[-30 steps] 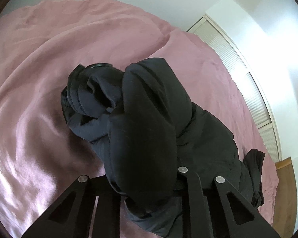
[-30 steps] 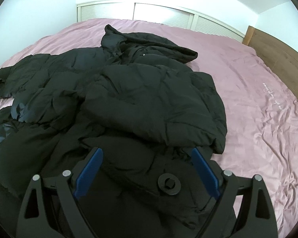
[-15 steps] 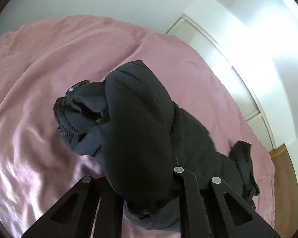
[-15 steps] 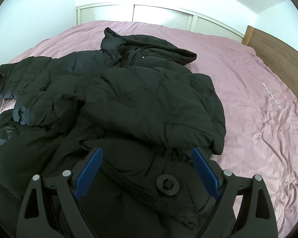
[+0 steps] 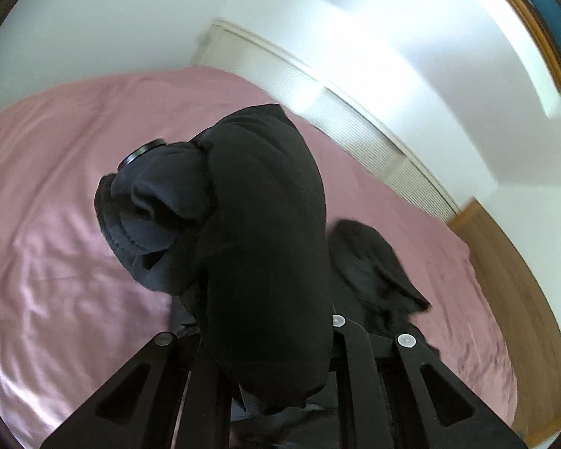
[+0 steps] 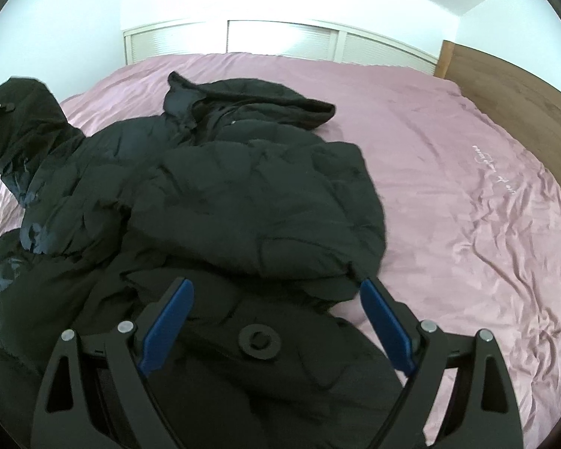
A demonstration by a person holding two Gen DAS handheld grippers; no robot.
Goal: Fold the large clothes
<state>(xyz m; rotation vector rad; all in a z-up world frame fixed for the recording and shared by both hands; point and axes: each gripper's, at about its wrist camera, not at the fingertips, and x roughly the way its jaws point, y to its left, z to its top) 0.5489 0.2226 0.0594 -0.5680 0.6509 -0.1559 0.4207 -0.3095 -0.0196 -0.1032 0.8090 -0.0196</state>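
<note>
A large black puffer jacket (image 6: 243,194) lies spread and rumpled on the pink bed (image 6: 448,172), hood (image 6: 250,101) toward the far side. My left gripper (image 5: 265,336) is shut on the jacket's sleeve (image 5: 258,224) and holds it lifted above the bed; the fabric drapes over and hides the fingertips. The raised sleeve also shows at the far left of the right wrist view (image 6: 22,123). My right gripper (image 6: 276,321) is open, its blue pads (image 6: 168,321) hovering just over the jacket's near hem, holding nothing.
The pink sheet (image 5: 56,224) covers the whole bed. A wooden headboard (image 6: 512,89) runs along the right. White louvred panels (image 6: 280,41) and white walls stand behind the bed. A wood-framed picture (image 5: 542,18) hangs high on the wall.
My left gripper has lifted the sleeve higher and tilted upward, so more wall comes into view. The right gripper has stayed nearly still, open over the hem.
</note>
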